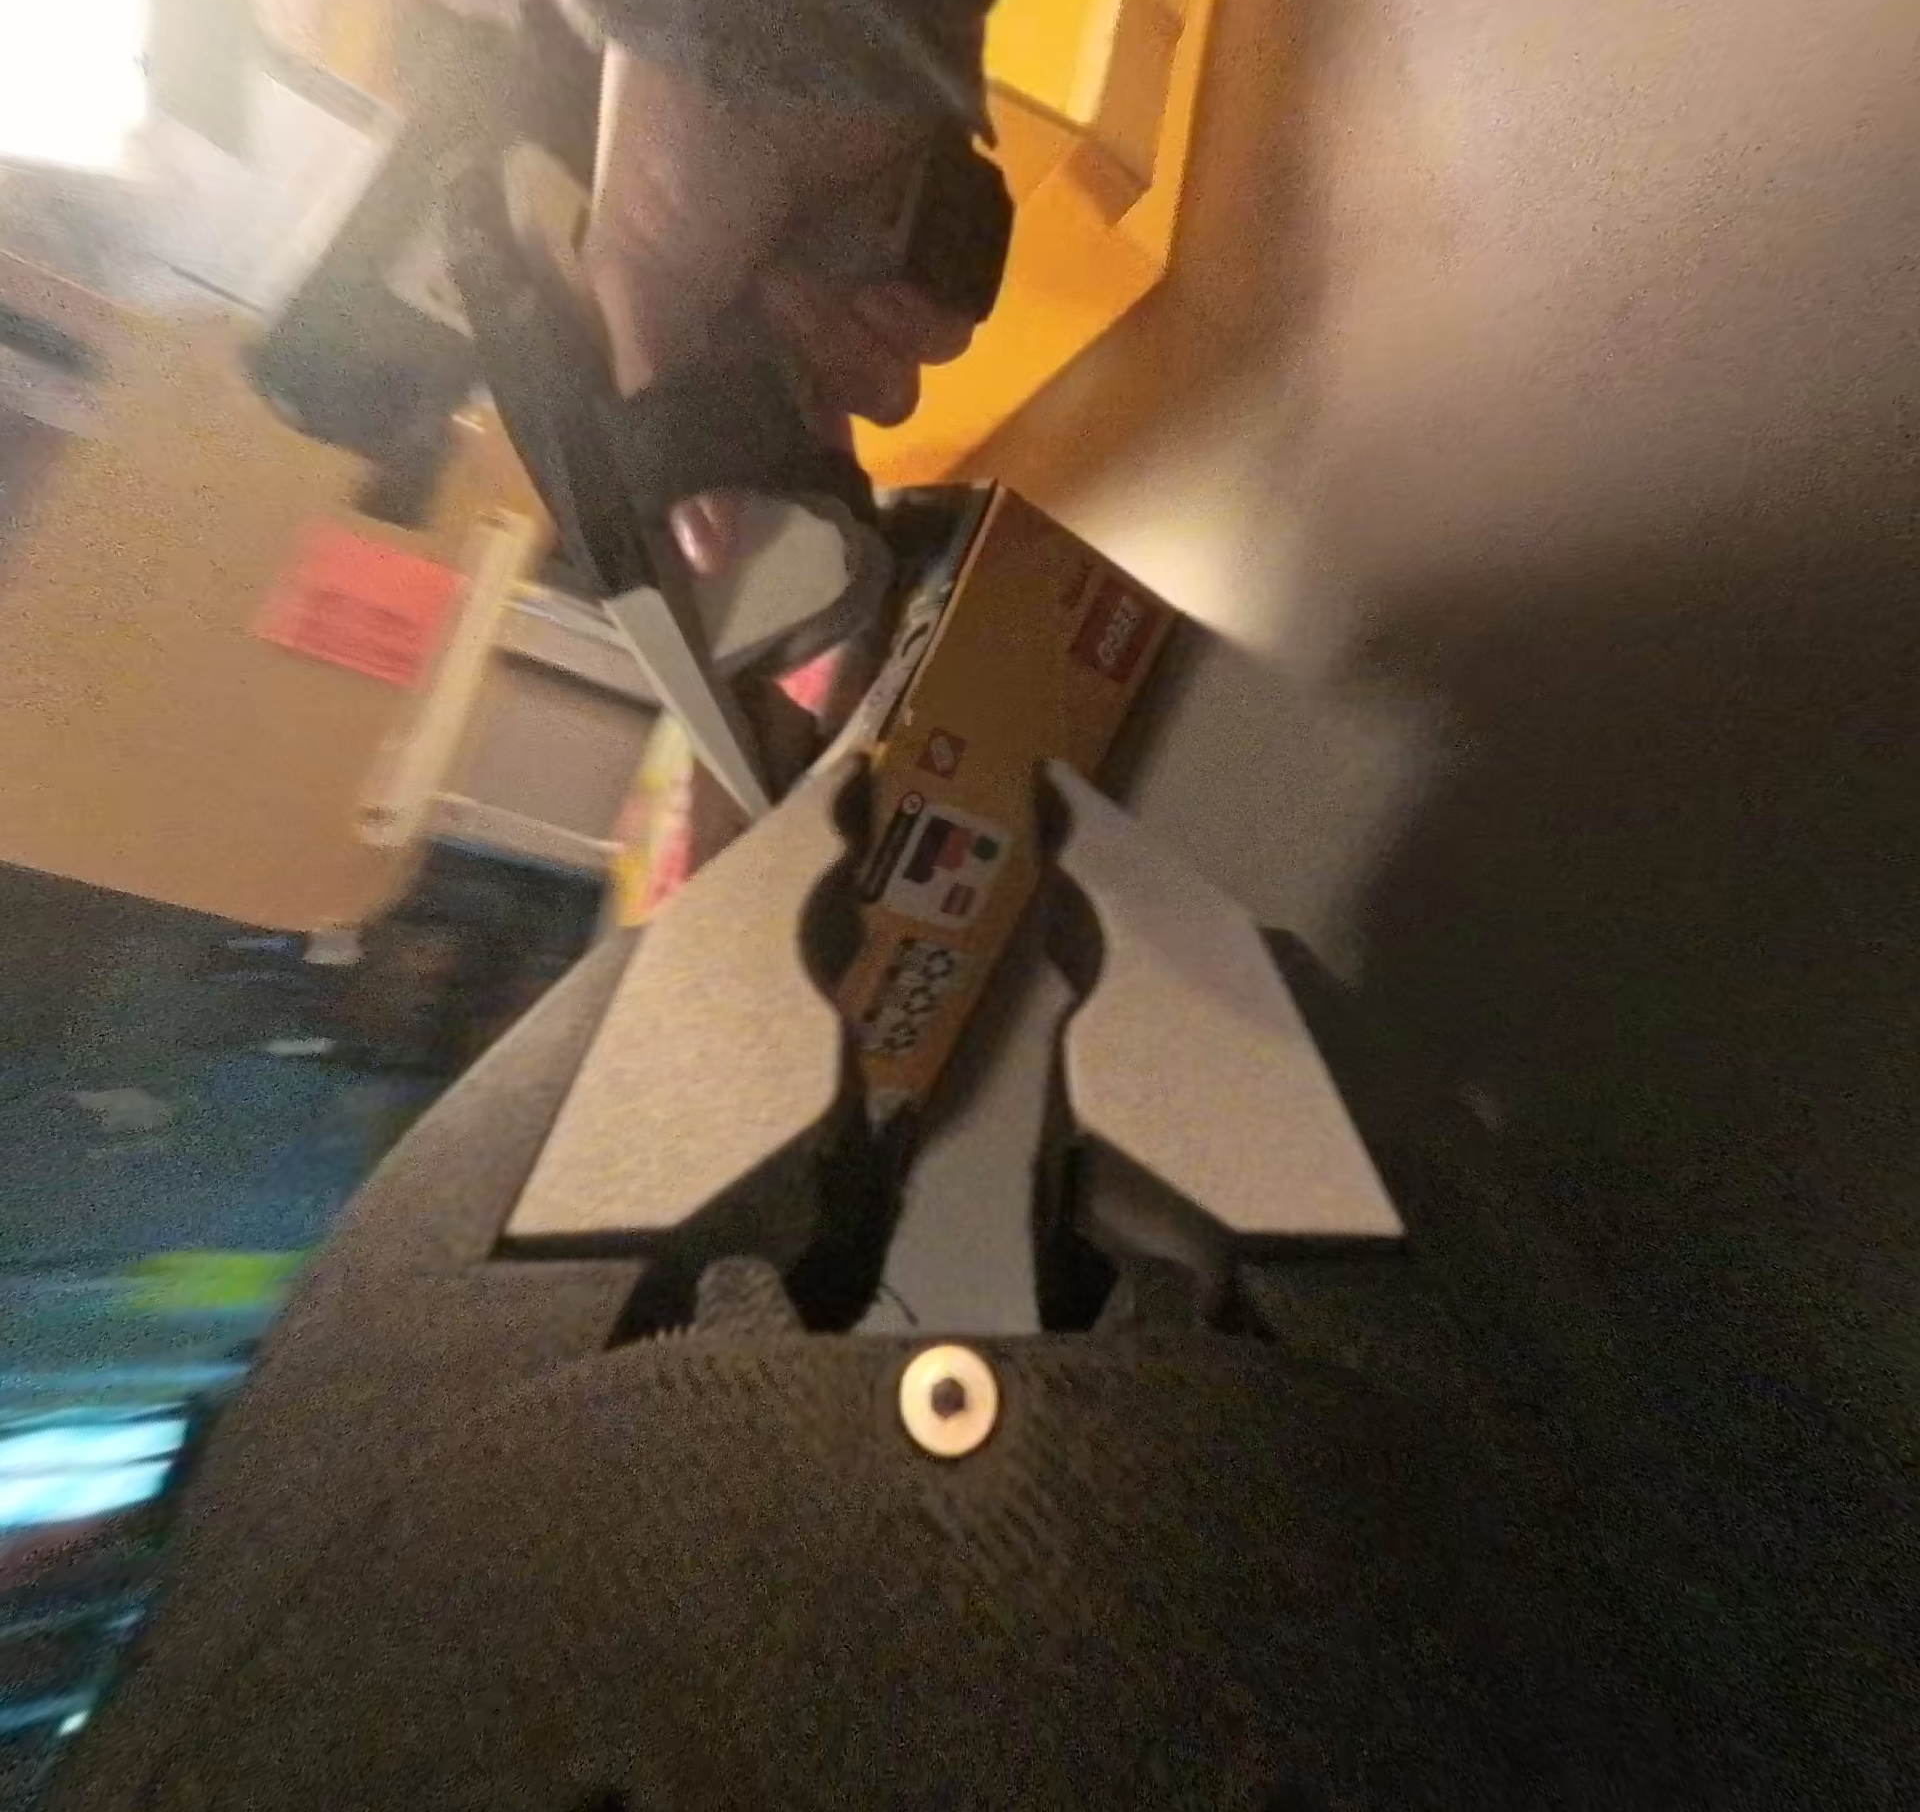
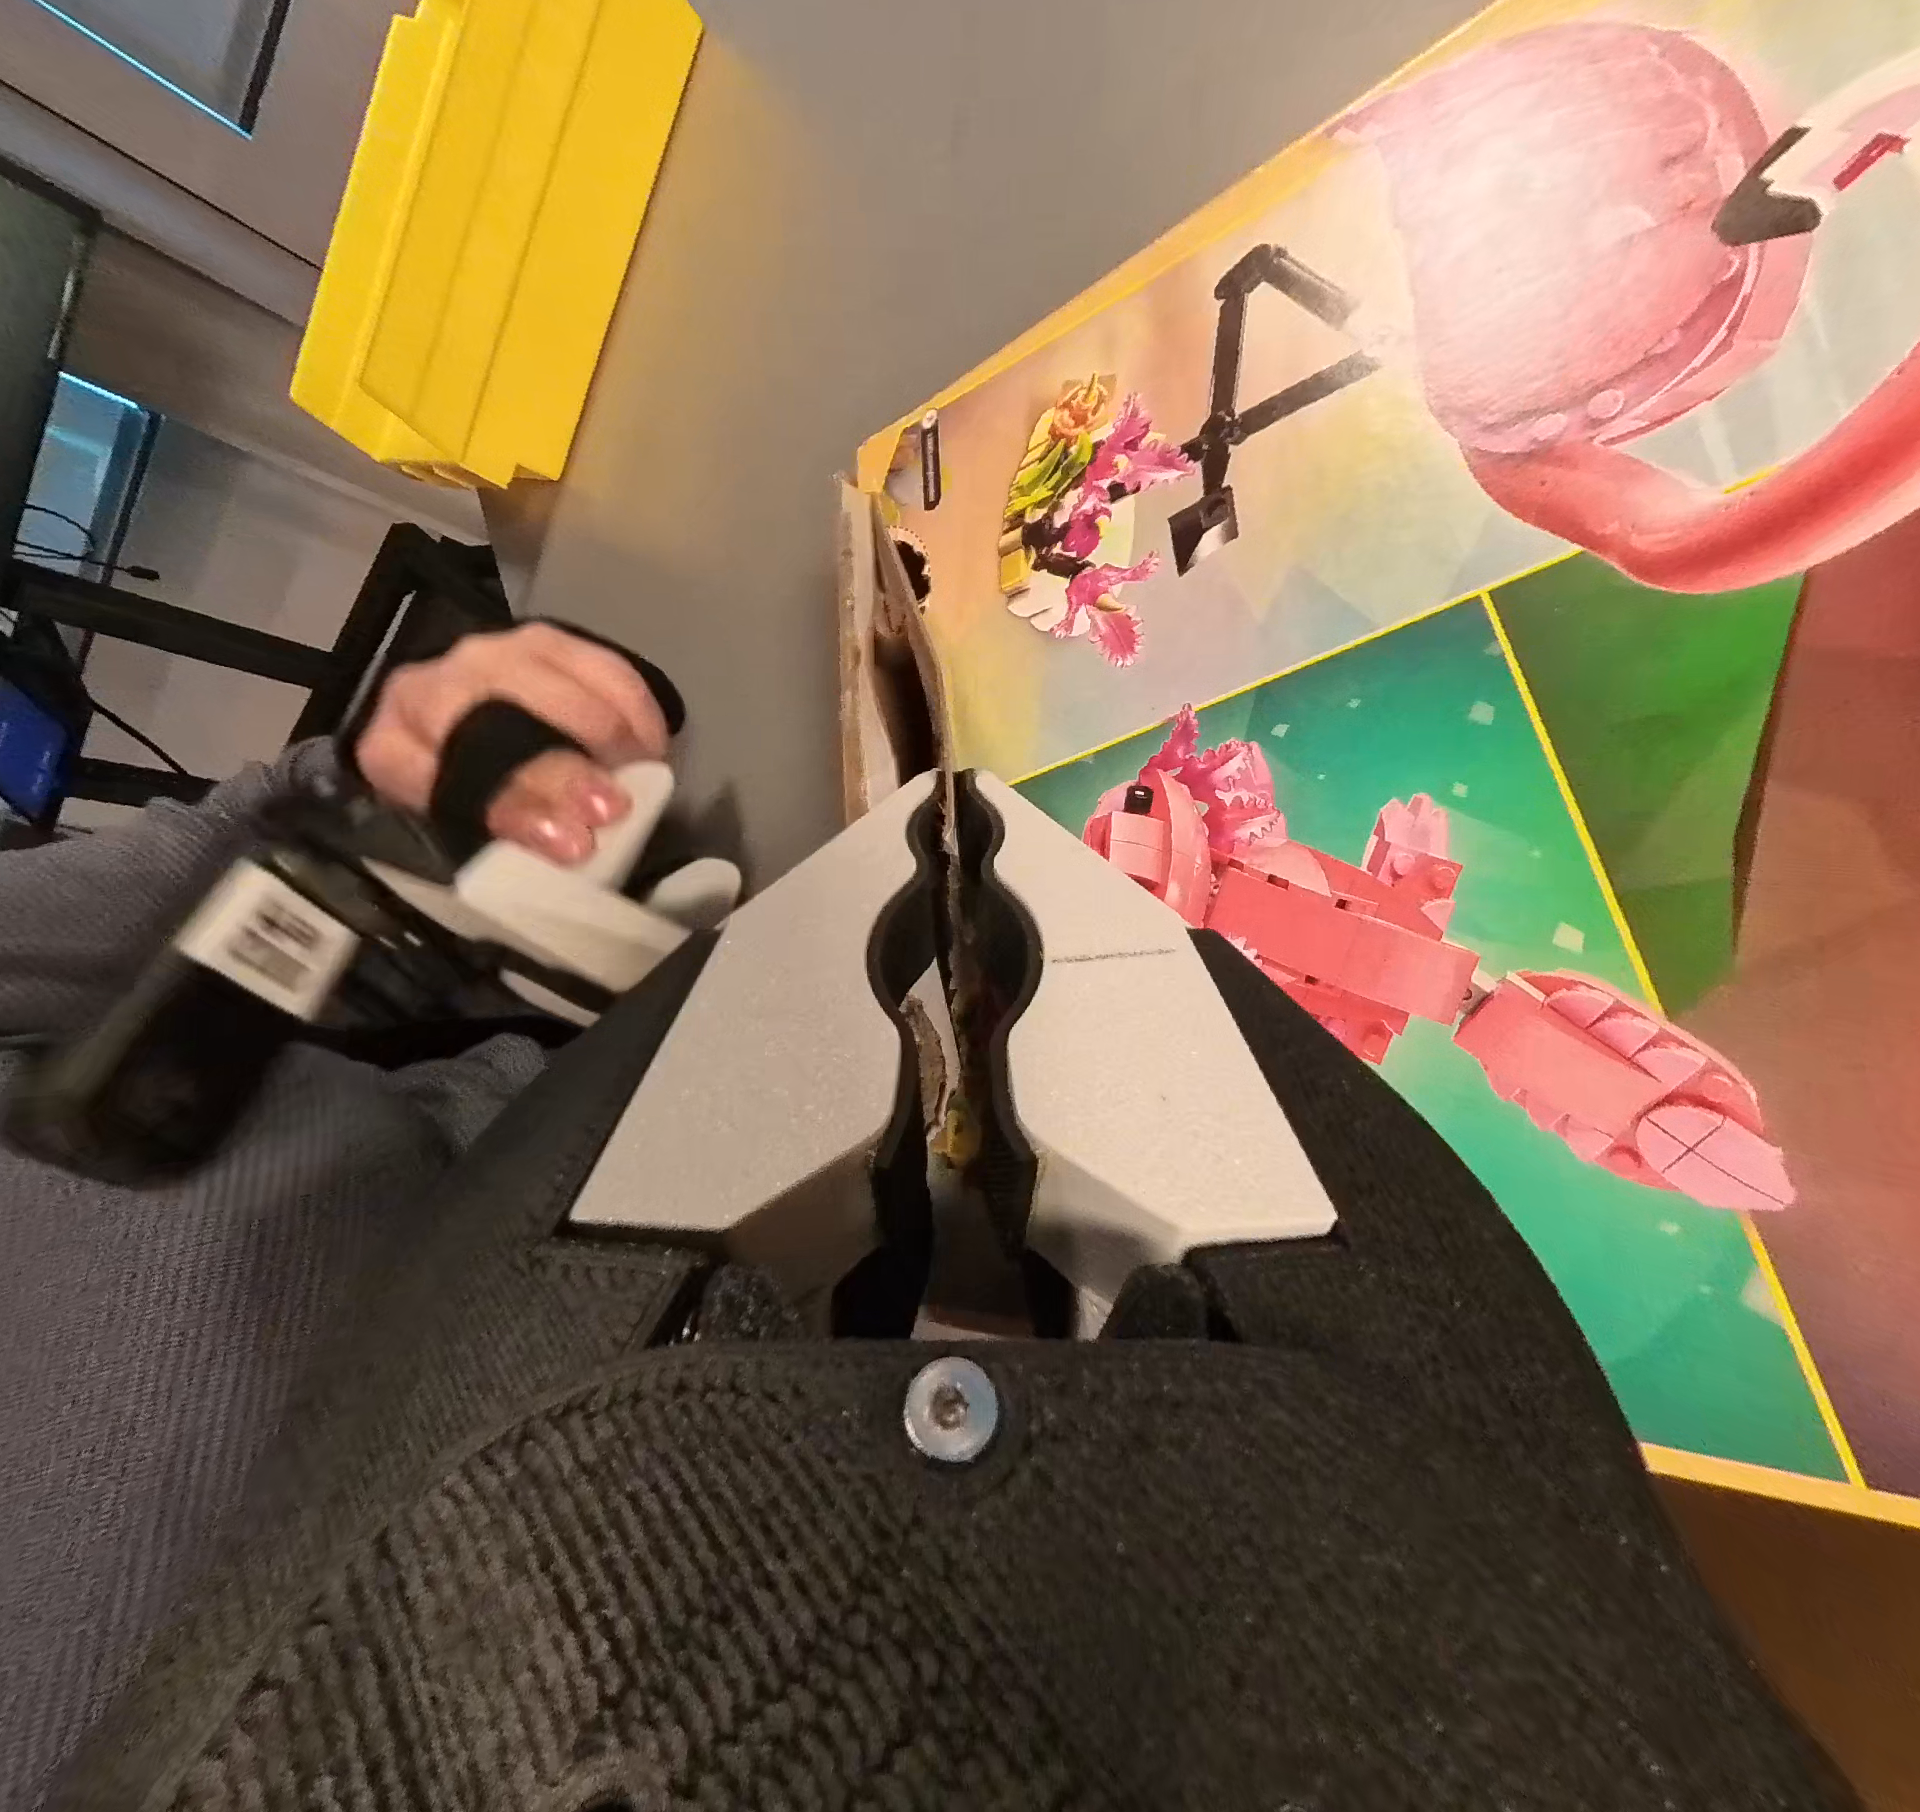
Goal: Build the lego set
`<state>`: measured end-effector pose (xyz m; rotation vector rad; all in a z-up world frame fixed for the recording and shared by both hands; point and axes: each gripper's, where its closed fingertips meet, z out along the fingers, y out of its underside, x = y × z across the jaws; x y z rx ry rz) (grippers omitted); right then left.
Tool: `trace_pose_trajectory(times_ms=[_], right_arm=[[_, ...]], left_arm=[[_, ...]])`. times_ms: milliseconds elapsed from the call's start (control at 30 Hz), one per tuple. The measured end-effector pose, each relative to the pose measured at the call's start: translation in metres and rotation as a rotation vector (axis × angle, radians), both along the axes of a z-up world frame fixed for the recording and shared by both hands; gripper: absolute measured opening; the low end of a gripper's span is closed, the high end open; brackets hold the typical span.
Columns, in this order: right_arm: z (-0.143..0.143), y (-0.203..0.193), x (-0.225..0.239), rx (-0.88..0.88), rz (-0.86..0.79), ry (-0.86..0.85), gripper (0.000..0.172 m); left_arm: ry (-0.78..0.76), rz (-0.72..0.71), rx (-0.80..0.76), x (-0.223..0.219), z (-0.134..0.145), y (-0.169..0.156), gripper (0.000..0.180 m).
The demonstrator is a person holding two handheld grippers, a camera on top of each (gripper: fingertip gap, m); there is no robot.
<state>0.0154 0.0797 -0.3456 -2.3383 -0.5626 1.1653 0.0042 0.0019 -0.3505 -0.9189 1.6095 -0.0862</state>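
The lego box (image 2: 1351, 515) lies on the grey table (image 2: 779, 204), with pink models pictured on its front. My right gripper (image 2: 958, 786) is shut on the torn cardboard flap (image 2: 914, 640) at the box's open end. In the left wrist view the box's yellow narrow side (image 1: 1018, 661) runs between the fingers of my left gripper (image 1: 956, 775), and both fingertips press on it. The left gripper (image 2: 665, 889) also shows at the left of the right wrist view, blurred, with its tips hidden behind my right finger. The right gripper (image 1: 774, 567) shows beyond the box in the left wrist view.
A yellow bin (image 2: 499, 204) lies on the table beyond the box and also shows in the left wrist view (image 1: 1081, 235). A person's hand (image 2: 499, 702) in a black strap holds the left gripper. A grey sleeve fills the lower left.
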Motion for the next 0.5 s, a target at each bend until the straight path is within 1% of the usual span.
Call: trace_pose_trajectory(times_ms=[67,100,133,167,200,233,267,300,367,433,500], right_arm=[[0.000,-0.001,0.000,0.025,0.005,-0.007,0.000],[0.000,-0.001,-0.001,0.036,0.007,-0.009,0.000],[0.000,-0.001,-0.001,0.050,0.012,-0.010,0.000],[0.001,-0.002,-0.001,0.066,0.016,-0.012,0.000],[0.001,-0.002,-0.001,0.081,0.020,-0.015,0.000],[0.001,-0.002,-0.001,0.095,0.025,-0.020,0.000],[0.001,-0.003,-0.001,0.106,0.031,-0.024,0.000],[0.001,-0.003,-0.001,0.110,0.036,-0.024,0.000],[0.000,-0.005,0.000,0.117,0.047,-0.028,0.000],[0.000,-0.005,0.001,0.130,0.055,-0.035,0.000],[0.000,-0.006,0.002,0.139,0.061,-0.036,0.000]], left_arm=[[0.024,-0.055,-0.246,0.001,0.008,0.006,0.057],[0.023,-0.074,-0.318,0.002,0.015,0.013,0.058],[0.054,-0.093,-0.383,0.001,0.017,0.019,0.057],[0.093,-0.089,-0.440,0.001,0.017,0.028,0.060],[0.151,-0.102,-0.499,0.001,0.014,0.031,0.058],[0.200,-0.109,-0.551,0.001,0.011,0.034,0.061],[0.261,-0.127,-0.605,0.000,0.008,0.033,0.058],[0.314,-0.133,-0.657,0.000,0.005,0.033,0.060],[0.403,-0.131,-0.699,0.001,0.000,0.034,0.060],[0.464,-0.134,-0.721,0.004,0.002,0.038,0.055],[0.530,-0.126,-0.767,0.002,0.003,0.034,0.056]])
